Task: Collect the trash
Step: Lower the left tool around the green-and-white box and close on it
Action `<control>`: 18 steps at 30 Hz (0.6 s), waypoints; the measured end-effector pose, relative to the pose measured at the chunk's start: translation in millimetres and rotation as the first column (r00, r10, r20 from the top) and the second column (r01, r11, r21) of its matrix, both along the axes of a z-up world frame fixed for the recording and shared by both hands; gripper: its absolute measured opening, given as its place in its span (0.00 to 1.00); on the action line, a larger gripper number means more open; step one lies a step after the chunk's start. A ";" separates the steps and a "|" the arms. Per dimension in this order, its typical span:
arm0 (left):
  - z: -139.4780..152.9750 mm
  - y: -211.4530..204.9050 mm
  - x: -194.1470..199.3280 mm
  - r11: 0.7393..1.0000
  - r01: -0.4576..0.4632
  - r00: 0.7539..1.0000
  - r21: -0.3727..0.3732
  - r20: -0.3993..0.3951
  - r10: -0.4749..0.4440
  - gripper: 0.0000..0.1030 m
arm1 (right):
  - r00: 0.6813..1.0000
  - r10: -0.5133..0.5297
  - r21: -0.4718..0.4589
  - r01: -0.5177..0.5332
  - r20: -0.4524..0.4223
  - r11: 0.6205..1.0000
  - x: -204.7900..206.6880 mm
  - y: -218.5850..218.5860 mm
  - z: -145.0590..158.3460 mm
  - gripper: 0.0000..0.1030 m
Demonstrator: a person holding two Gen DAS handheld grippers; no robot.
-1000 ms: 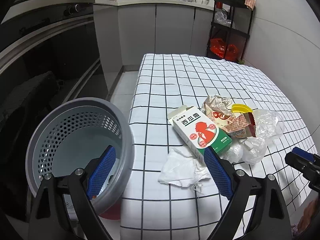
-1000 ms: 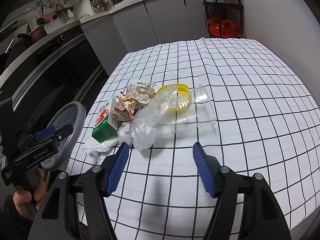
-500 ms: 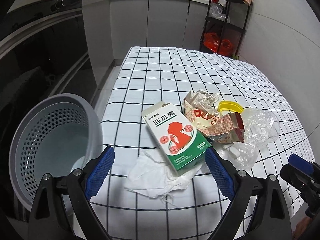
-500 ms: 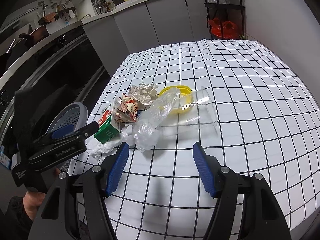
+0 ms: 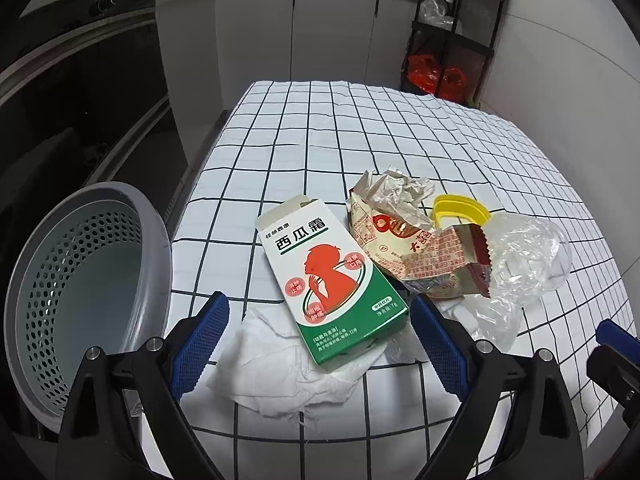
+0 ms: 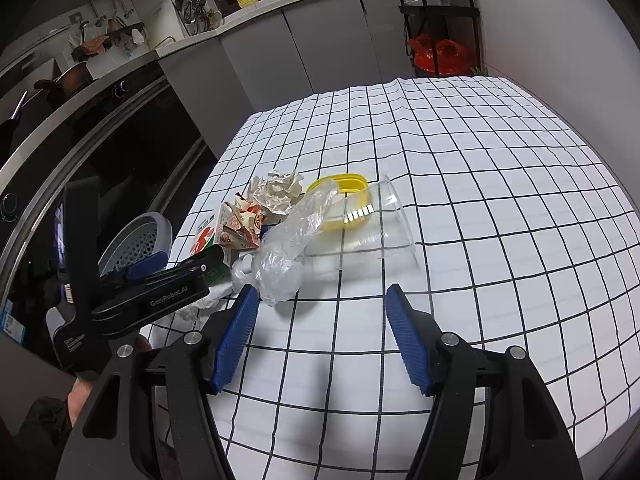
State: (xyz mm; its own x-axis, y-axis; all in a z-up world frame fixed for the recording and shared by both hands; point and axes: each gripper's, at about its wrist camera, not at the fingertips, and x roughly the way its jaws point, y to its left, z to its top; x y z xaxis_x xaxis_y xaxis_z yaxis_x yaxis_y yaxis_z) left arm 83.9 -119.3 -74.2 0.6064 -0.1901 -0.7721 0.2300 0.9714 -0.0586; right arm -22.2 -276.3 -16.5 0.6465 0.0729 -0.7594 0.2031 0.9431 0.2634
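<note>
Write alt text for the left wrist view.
The open left tool hovers over a green-and-white box lying on a crumpled white tissue on the checked tablecloth. Wrappers and clear plastic lie to its right, a grey perforated bin to its left.

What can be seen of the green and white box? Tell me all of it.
The box is a flat carton, white on top with a red figure and dark print, green at its near end. Its far flap stands open. It lies face up on the checked cloth, its near end resting on a crumpled tissue, a wrapper touching its right side. The open left gripper frames it without touching.
</note>
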 end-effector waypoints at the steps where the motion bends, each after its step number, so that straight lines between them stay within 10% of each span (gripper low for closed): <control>1: -1.2 -0.4 1.5 1.000 -0.003 1.000 0.000 -0.004 0.003 0.88 | 1.000 -0.001 0.001 0.001 0.000 1.000 -0.3 -0.5 0.2 0.62; 12: -10.7 1.4 14.2 0.999 -0.022 0.999 -0.035 -0.030 0.021 0.86 | 1.000 -0.004 0.007 0.004 0.002 1.000 -1.3 -3.6 1.2 0.62; 18: -10.5 4.3 14.4 0.998 -0.008 0.999 -0.064 -0.041 0.005 0.65 | 1.000 -0.012 0.011 0.012 0.001 1.000 -1.8 -7.8 0.3 0.62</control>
State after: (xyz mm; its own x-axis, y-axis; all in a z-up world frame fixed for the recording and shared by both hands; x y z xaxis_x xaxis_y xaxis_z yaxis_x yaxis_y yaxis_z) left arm 98.3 -115.0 -84.7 0.5760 -0.2363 -0.7825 0.2201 0.9668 -0.1299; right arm -24.0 -284.1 -16.2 0.6481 0.0738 -0.7580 0.2142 0.9375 0.2744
